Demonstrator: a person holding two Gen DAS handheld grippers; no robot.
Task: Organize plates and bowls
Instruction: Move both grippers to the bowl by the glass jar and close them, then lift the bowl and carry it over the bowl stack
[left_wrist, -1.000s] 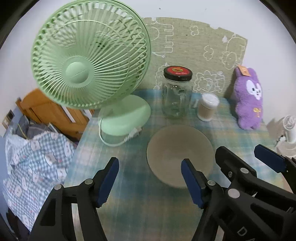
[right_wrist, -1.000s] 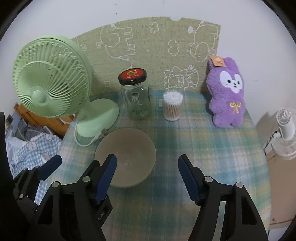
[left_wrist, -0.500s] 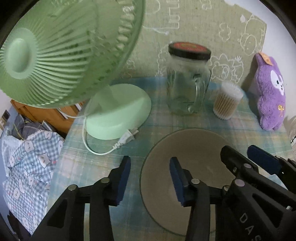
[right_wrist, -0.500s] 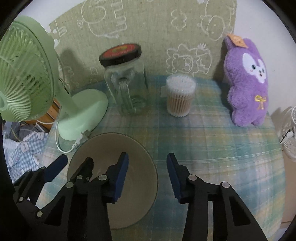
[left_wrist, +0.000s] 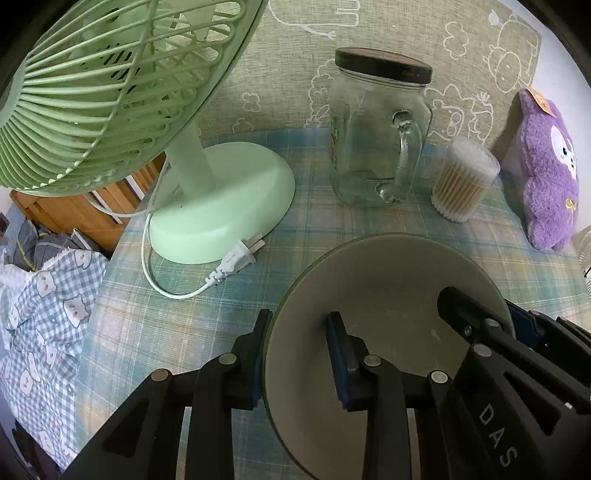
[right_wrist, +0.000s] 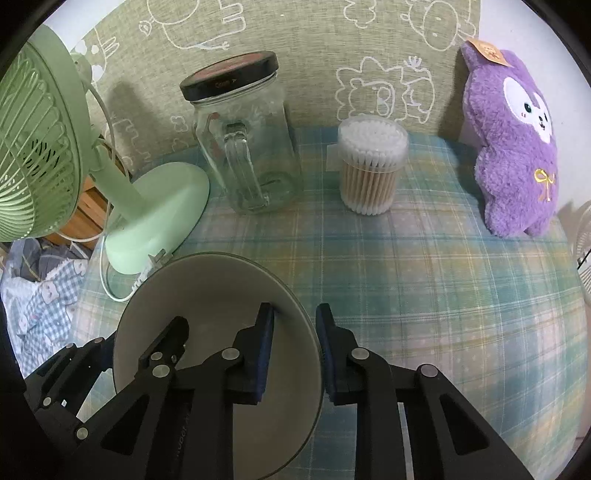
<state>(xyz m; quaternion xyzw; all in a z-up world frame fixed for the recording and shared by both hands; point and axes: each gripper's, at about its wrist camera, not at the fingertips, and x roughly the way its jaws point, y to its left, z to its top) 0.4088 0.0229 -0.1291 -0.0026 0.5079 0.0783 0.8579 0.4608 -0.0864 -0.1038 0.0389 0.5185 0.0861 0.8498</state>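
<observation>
The green fan (left_wrist: 110, 92) is cut off by the frame's edge; tool arms hide the bowl's (left_wrist: 388, 295) near rim.
</observation>
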